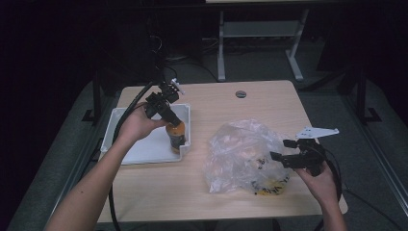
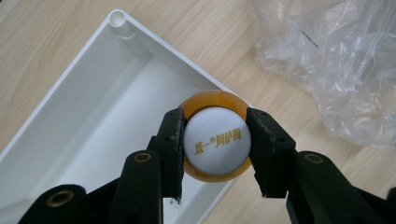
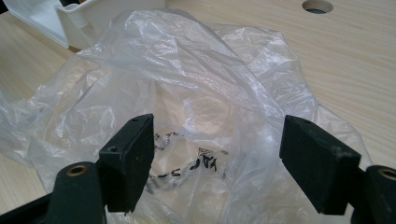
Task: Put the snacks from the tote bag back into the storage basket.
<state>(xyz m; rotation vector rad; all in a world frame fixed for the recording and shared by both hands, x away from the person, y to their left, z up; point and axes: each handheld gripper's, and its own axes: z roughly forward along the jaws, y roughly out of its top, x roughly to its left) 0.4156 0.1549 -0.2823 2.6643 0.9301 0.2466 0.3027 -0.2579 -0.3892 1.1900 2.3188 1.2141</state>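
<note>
Bottle: an orange drink bottle with a white cap stands upright in the white tray's corner nearest the table's middle.
Handling: looks full, so fairly heavy; hard, smooth plastic, likely slippery; the ribbed cap is the surest hold.
Left gripper: jaws pinch the cap from both sides, from above.
Tray: rests near the table's left edge.
Plastic bag: thin, crumpled and limp, toward the right edge.
Right gripper: jaws spread wide, pointing at the bag.
</note>
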